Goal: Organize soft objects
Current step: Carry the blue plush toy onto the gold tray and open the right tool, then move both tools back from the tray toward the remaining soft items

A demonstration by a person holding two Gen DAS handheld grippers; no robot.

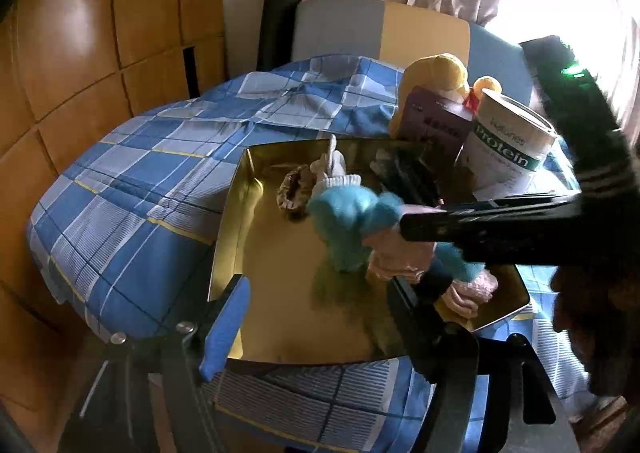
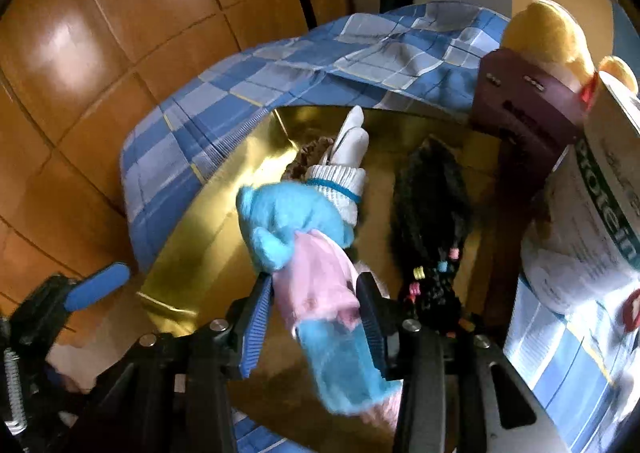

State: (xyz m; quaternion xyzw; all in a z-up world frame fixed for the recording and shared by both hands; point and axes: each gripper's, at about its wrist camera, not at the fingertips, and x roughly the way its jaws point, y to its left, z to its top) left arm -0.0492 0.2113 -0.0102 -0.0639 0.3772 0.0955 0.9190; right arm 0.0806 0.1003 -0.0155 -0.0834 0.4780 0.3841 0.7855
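Gold tray (image 1: 256, 253) sits on the blue plaid bedspread (image 1: 132, 189), partly filled. Already in it: a brown scrunchie (image 1: 292, 193), a white glove (image 2: 344, 165) with ribbed cuff, and a black knit piece with coloured beads (image 2: 432, 221) on the far right side.

Right gripper (image 2: 316, 301) is over the tray, fingers (image 2: 256, 317) clamped on a fuzzy blue-and-pink sock or mitten (image 2: 304, 245), can't tell which. It hangs bunched above the tray floor, not yet released, blue end close to the glove cuff.

Left gripper (image 1: 320, 325) hovers at the tray's near edge, fingers apart, holding nothing.

Still outside the tray: yellow plush toy (image 1: 436, 73), behind a purple box (image 1: 436, 121) and a protein tin (image 1: 508, 137) at the tray's far corner. Box and tin are hard, probably not part of the job.

Judgement: well along. Three soft items placed, fourth about to drop, plush likely the last one left. Anything else on the bed is out of view.
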